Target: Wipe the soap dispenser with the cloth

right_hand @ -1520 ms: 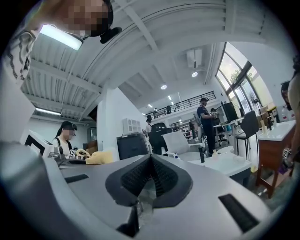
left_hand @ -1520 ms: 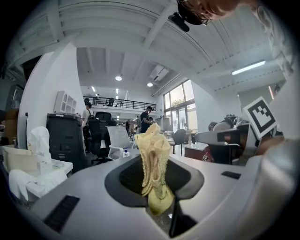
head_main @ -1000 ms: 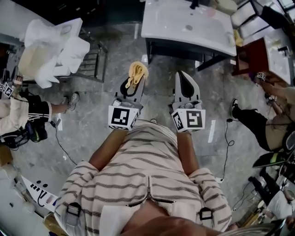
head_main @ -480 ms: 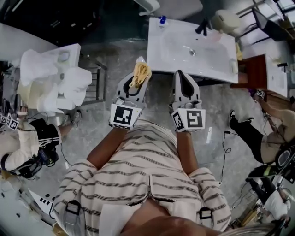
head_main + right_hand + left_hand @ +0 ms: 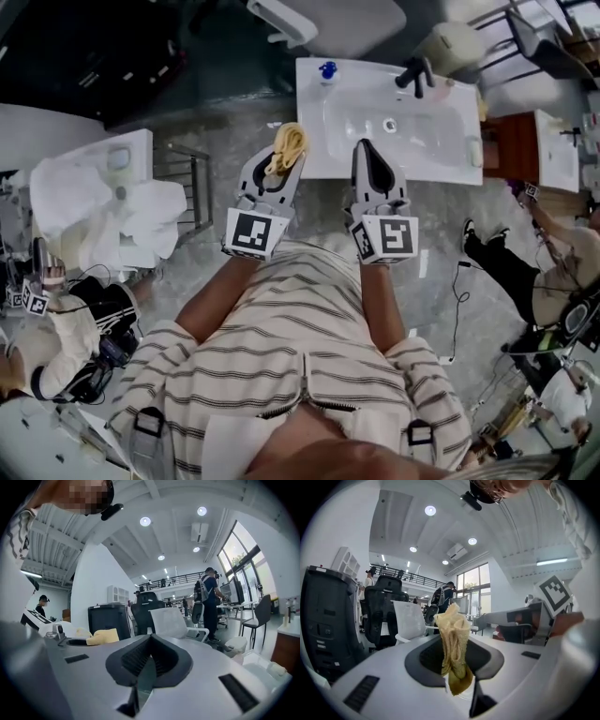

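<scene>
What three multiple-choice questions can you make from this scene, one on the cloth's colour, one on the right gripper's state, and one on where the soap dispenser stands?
1. What colour is the cloth in the left gripper? A. Blue. B. Yellow. C. Red.
2. The right gripper is: A. open wide. B. shut on the cloth. C. shut on nothing.
3. Where does the soap dispenser stand? A. On the washbasin, at its far left corner. B. In the right gripper. C. In the left gripper.
1 B: the pinched cloth shows yellow. 2 C: its pads meet with nothing between them. 3 A: its blue top shows at that corner in the head view.
</scene>
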{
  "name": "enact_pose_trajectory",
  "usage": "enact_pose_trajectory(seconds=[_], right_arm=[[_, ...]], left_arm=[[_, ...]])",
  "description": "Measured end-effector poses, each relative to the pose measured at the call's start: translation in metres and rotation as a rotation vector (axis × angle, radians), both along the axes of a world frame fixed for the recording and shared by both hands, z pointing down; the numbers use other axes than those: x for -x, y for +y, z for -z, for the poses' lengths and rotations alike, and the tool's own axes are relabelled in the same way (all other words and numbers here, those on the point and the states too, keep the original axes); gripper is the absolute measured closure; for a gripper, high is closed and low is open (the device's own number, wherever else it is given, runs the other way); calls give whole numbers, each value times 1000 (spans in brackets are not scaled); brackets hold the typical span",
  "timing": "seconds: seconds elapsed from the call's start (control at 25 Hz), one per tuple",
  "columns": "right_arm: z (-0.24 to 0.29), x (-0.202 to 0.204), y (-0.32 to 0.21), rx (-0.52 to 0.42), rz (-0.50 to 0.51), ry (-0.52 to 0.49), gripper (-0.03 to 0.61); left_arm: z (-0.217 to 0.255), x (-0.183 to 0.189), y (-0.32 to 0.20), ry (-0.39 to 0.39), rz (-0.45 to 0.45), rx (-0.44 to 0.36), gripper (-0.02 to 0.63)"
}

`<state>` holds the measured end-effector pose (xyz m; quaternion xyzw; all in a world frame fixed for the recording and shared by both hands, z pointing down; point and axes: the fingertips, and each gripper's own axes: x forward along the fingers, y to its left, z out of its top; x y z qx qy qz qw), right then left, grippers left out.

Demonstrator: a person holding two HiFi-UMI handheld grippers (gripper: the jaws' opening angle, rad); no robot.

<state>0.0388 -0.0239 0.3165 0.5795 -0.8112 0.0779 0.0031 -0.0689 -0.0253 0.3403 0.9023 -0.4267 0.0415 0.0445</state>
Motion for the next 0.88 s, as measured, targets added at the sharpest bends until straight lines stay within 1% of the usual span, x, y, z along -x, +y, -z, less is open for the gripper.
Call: enact_pose_trajectory(seconds=[0.2, 0.32, 0.4, 0.56, 0.72, 0.88], right_arm=[[-17, -5, -31, 48, 17, 11, 581], [-31, -10, -57, 71, 44, 5, 581], [-42, -17, -72, 96, 64, 0, 581], [-64, -20, -99, 134, 95, -5, 581], [-84, -15, -119, 149, 122, -9, 581], [-103, -20, -135, 164, 139, -12, 581]], left_arm=[[-10, -6, -30, -8, 11, 26, 515], [-18, -10, -53, -25, 28, 26, 515], [-24, -18, -65, -34, 45, 41, 515], [-39, -25, -81, -45, 74, 59, 515], [-55, -27, -93, -41, 111, 75, 515], [-72, -36, -100, -56, 125, 105, 515]])
